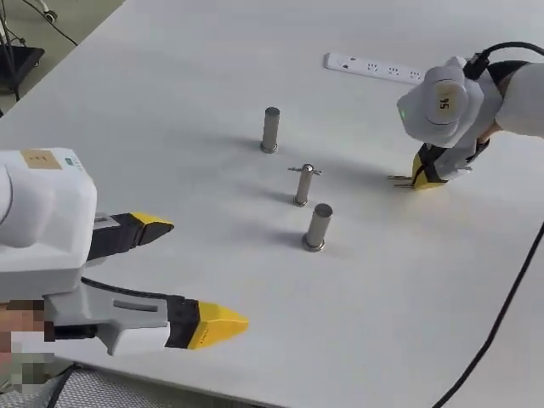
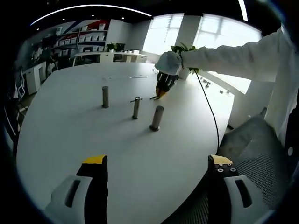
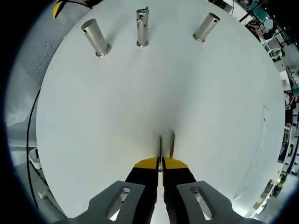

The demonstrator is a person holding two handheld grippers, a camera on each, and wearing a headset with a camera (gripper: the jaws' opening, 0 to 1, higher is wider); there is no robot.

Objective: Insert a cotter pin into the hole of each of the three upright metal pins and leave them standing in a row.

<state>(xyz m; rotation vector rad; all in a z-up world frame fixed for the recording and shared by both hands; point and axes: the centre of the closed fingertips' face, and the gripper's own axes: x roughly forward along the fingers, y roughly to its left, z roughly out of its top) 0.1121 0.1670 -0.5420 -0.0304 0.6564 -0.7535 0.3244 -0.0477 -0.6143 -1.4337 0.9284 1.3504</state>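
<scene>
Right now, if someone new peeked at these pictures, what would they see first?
Probably the three metal pins standing in a row mid-table, the middle pin already wearing a cotter pin through its top. Next, the right claw at the far right, shut on a loose cotter pin low over the white table. The left claw hangs open up front.

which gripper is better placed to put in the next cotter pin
Right, I'd say: the right gripper is shut on a cotter pin down on the table, while the left gripper is open and empty.
</scene>
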